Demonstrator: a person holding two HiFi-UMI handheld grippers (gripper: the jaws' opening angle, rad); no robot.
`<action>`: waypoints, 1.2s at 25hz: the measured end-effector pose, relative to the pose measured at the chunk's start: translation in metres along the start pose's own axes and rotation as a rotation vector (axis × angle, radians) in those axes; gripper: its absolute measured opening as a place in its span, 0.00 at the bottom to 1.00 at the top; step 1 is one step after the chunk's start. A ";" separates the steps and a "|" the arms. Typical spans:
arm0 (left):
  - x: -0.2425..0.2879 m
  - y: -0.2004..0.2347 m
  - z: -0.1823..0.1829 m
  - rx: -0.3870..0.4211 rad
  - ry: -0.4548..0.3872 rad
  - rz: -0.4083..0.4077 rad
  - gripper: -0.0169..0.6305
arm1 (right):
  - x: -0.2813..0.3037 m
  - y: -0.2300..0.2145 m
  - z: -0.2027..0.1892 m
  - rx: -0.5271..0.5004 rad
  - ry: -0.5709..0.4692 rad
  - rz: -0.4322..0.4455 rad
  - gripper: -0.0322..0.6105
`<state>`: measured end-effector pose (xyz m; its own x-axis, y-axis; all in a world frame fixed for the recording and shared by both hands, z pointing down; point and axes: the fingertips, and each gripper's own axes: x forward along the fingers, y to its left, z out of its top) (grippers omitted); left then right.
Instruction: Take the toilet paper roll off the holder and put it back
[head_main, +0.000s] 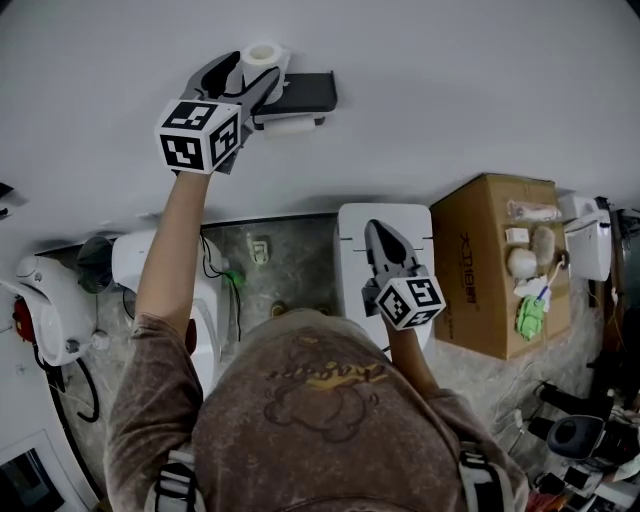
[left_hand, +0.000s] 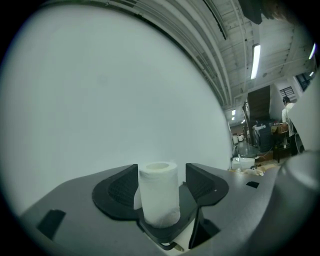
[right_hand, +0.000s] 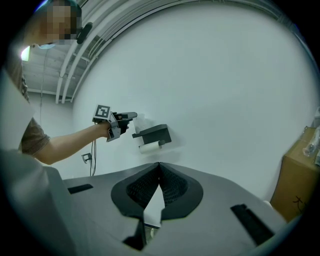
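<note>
Brown shirt (head_main: 320, 420) of the person fills the near edge of the head view. Toilet paper roll (left_hand: 159, 192) stands upright at the left end of the top shelf of the black holder (head_main: 310, 92), which is fixed to the white wall (head_main: 450, 80). Left hand-held gripper (left_hand: 161, 170) straddles this roll with its jaws spread; the right jaw stands clear of the paper. A second roll (head_main: 290, 127) hangs under the shelf. Right hand-held gripper (right_hand: 159, 165), nearer and to the right, has its jaws pressed together on nothing. A cardboard box (head_main: 495, 260) stands further right.
</note>
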<state>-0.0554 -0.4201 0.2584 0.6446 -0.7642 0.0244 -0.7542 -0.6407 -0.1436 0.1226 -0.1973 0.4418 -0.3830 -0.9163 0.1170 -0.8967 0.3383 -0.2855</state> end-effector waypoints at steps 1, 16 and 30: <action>-0.004 -0.001 0.004 0.002 -0.007 0.001 0.47 | 0.001 0.001 0.000 0.000 0.001 0.006 0.05; -0.099 -0.032 0.021 -0.039 -0.076 0.017 0.47 | 0.025 0.025 -0.003 -0.026 0.029 0.130 0.05; -0.169 -0.062 -0.051 -0.183 -0.048 0.075 0.47 | 0.036 0.046 -0.006 -0.067 0.050 0.201 0.05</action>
<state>-0.1241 -0.2547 0.3136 0.5874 -0.8089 -0.0275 -0.8079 -0.5880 0.0391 0.0662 -0.2134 0.4386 -0.5645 -0.8179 0.1115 -0.8134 0.5281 -0.2438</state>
